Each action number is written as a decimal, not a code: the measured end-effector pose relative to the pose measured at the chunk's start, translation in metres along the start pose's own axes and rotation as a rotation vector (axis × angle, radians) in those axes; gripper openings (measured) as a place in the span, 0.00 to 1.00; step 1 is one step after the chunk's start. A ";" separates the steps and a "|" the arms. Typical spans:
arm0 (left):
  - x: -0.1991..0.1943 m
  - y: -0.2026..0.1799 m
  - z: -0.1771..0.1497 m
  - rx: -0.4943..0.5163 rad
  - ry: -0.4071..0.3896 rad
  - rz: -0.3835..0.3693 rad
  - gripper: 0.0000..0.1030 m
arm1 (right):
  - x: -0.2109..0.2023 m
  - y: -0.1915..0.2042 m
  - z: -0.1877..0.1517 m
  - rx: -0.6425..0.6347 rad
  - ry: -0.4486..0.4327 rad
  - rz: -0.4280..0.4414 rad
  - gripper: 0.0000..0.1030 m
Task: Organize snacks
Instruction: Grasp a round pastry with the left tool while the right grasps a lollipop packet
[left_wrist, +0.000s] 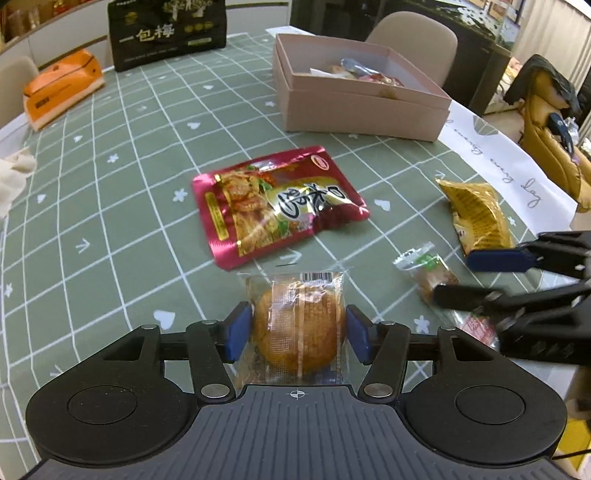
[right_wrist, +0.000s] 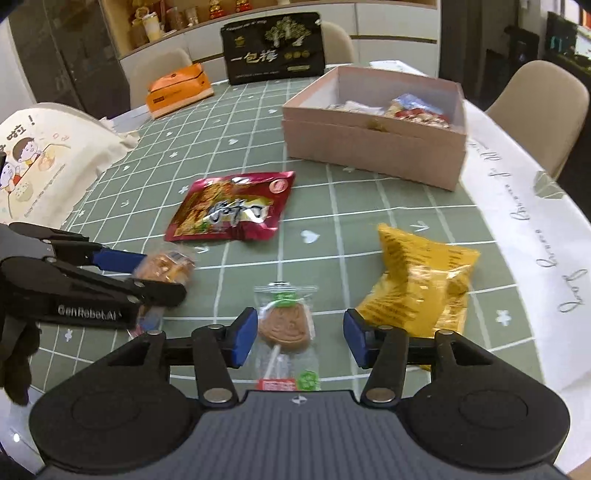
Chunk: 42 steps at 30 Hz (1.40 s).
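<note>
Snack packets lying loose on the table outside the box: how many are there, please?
4: red pouch mid-table, yellow bag right, cake and lollipop nearest. Box contents uncounted.

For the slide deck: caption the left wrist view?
Left gripper fingers closing around wrapped pastry, pink box beyond.

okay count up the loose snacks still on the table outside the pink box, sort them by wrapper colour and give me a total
Red wrapper: 1, the red foil pouch.
Yellow wrapper: 1, the yellow snack bag.
Clear wrapper: 2, the round cake between the left gripper's fingers and the lollipop between the right gripper's open fingers.
Total: 4.
</note>
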<state>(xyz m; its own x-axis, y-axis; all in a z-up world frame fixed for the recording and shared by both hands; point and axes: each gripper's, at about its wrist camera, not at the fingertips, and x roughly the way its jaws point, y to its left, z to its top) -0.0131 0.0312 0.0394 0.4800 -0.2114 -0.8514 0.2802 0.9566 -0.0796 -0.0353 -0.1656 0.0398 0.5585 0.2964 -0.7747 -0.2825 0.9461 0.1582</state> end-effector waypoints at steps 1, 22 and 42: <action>0.000 0.000 0.000 -0.005 0.003 0.000 0.60 | 0.004 0.004 -0.001 -0.014 0.010 0.003 0.50; -0.079 0.001 0.098 -0.101 -0.362 -0.287 0.59 | -0.102 -0.057 0.022 0.199 -0.213 -0.046 0.34; 0.005 -0.002 0.037 -0.104 0.034 -0.193 0.58 | -0.053 -0.049 -0.006 0.247 -0.058 0.015 0.34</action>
<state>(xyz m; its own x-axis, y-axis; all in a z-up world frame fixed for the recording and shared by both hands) 0.0197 0.0205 0.0543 0.3968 -0.3876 -0.8321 0.2763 0.9149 -0.2944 -0.0561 -0.2281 0.0694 0.6013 0.3105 -0.7362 -0.0957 0.9428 0.3194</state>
